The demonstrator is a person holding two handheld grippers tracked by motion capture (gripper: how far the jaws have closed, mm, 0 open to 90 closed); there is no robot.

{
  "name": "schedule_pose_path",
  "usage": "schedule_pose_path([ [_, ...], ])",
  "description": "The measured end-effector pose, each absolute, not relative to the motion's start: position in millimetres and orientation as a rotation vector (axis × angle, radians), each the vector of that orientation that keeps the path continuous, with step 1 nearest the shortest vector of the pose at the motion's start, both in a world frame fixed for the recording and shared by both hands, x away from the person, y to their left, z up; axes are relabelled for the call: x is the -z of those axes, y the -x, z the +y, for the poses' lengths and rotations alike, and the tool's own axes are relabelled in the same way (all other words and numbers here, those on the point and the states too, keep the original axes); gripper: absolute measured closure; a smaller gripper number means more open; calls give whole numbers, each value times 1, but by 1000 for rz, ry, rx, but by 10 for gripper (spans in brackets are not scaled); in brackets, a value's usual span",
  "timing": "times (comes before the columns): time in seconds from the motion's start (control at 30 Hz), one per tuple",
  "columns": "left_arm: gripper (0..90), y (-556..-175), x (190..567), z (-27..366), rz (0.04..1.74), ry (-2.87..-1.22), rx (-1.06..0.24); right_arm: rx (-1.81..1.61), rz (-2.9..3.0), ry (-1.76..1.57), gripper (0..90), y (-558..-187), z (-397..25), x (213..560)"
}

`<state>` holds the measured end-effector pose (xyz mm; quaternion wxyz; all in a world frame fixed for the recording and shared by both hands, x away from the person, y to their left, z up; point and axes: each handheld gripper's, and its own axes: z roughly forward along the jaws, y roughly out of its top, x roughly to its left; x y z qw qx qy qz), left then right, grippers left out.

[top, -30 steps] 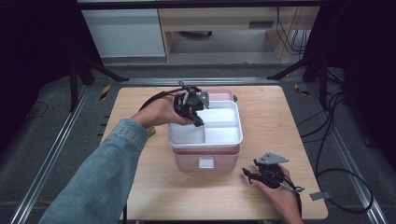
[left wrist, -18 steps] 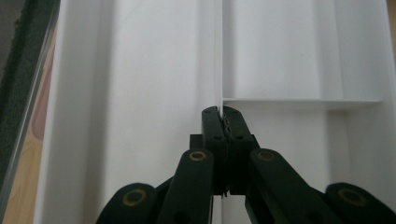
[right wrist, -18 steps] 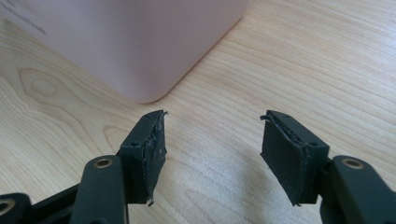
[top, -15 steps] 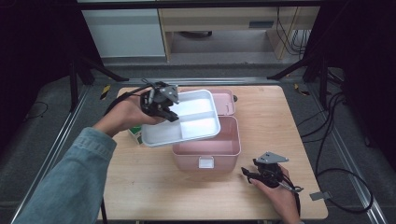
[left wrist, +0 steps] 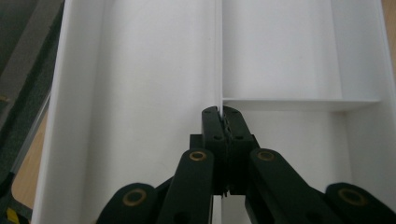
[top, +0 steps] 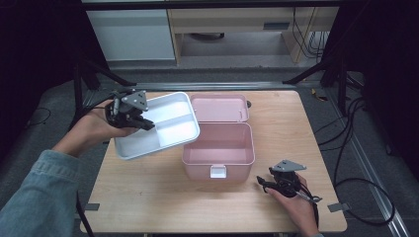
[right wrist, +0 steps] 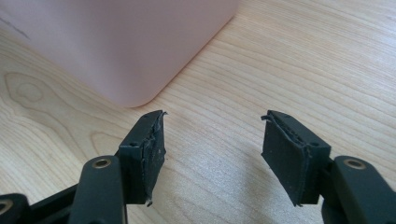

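Right gripper (top: pixel 269 183) was seen nearest the person, resting on the wooden table (top: pixel 148 197) just off the near right corner of the pink box (top: pixel 219 148); in the right gripper view its jaws stood wide apart with nothing between them, and the box's rounded corner (right wrist: pixel 135 93) lay just ahead. Farther off and to the left, the left gripper (top: pixel 141 123) was held above the table with its jaws pressed together on the central divider wall of the white tray (top: pixel 163 128), as was shown plainly in the left gripper view, where the pads met on the thin rib (left wrist: pixel 218 56) just short of the cross partition.

The tray was carried tilted, clear of the box and over the table's left part, overlapping the box's left rim as seen from above. It was judged light, stiff and thin-walled, probably smooth plastic, so some slip at a pinch grip was to be expected. The divider near the middle was judged a sound place to hold, since the load was balanced there.

Beyond the box body, its lid (top: pixel 220 107) lay open and flat toward the far edge.
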<state>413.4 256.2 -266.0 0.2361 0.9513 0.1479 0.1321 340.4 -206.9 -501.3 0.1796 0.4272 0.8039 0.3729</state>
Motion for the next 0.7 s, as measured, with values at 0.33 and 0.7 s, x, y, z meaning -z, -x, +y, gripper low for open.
schedule_pose_path([
  [0.33,899,-394,285,298,503,-2591,-393,-1039,2277,-1214,393,-340,-206,504],
  [0.7,899,-379,321,321,556,-2586,-367,-1037,2277,-1224,403,-341,-207,504],
])
